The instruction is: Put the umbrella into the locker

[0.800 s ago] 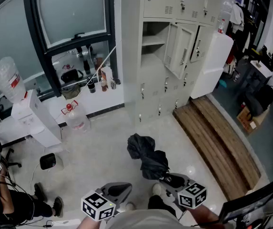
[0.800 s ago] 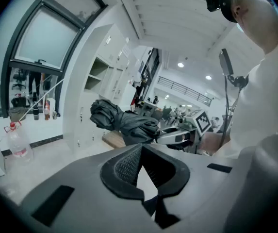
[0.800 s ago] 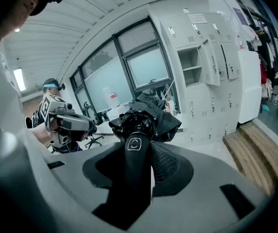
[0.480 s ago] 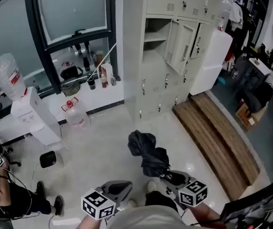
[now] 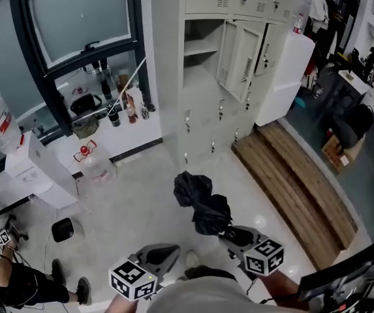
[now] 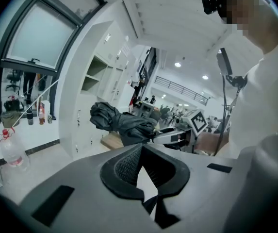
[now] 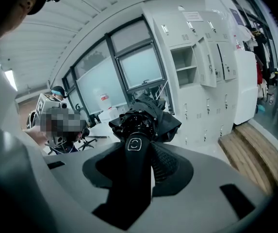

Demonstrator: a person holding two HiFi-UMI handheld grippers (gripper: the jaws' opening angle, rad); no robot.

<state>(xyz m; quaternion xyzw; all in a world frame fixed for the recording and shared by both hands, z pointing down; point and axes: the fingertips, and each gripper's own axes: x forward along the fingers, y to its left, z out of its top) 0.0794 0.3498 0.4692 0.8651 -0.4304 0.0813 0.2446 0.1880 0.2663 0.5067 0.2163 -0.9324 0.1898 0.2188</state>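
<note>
A folded black umbrella [image 5: 200,204] sticks out forward over the floor, its handle clamped in my right gripper [image 5: 235,235]. In the right gripper view the handle [image 7: 135,152] runs between the pads and the bunched canopy [image 7: 146,118] fills the middle. My left gripper [image 5: 164,256] hangs beside it at the lower left, jaw tips together with nothing in them [image 6: 141,145]; from there the umbrella [image 6: 122,125] and right gripper [image 6: 177,136] show to the right. The grey locker bank [image 5: 206,109] stands ahead, one upper compartment [image 5: 200,47] open with its door [image 5: 239,60] swung right.
A low wooden platform [image 5: 297,188] lies right of the lockers. A water dispenser [image 5: 23,165] and a jug [image 5: 95,165] stand at the left, with bottles on the window ledge [image 5: 118,106]. A person [image 5: 10,279] sits at the lower left. A white cabinet [image 5: 284,70] is beside the lockers.
The head view has shifted so the lockers sit a little nearer and further left. The umbrella stays in my right gripper; both grippers keep their pose.
</note>
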